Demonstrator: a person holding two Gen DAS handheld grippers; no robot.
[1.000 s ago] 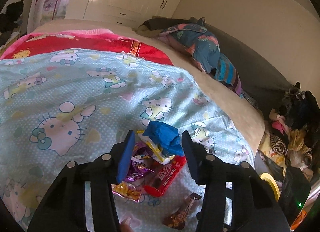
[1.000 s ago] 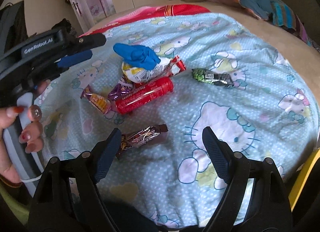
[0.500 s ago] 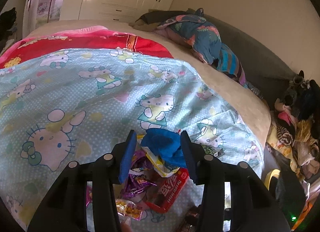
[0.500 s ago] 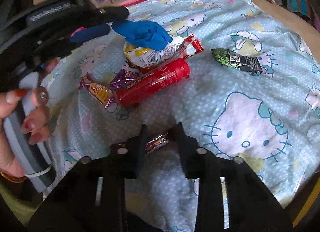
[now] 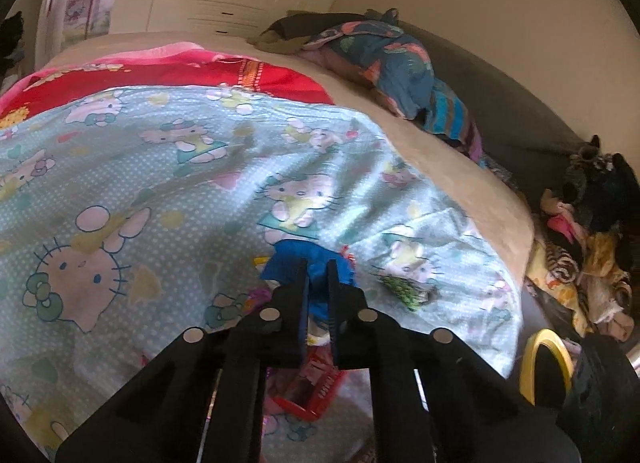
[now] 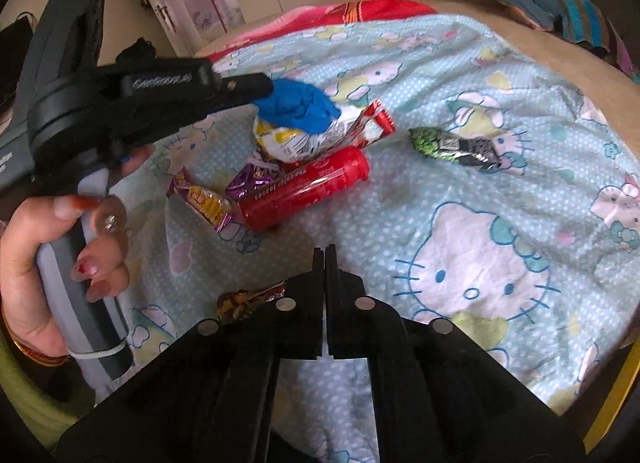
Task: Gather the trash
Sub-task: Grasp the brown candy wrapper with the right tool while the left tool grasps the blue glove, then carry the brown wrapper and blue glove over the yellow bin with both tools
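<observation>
Gripping, left: left gripper [image 5: 318,263] has just been closing and now pinches the crumpled blue wad [image 5: 310,263] between its fingers.
Gripping, right: right gripper [image 6: 324,251] has just been closing; its fingers are pressed together. The brown candy bar wrapper [image 6: 250,299] pokes out from under its left finger, but whether any of it is caught I cannot tell.
Left hand: hand [image 6: 60,263] wrapped around the grey handle, at the left of the right wrist view.
Trash pile: the blue wad sits on top of a white and yellow snack bag [image 6: 316,135]; the red tube [image 6: 306,187] lies just below the bag, with a purple wrapper [image 6: 250,179] and an orange candy wrapper [image 6: 204,201] touching at its left end.
Stray piece: green and black wrapper [image 6: 456,145] lies apart, to the right of the pile.
Surface: all of it rests on the pale blue cartoon cat sheet [image 6: 480,247] covering the bed.
</observation>
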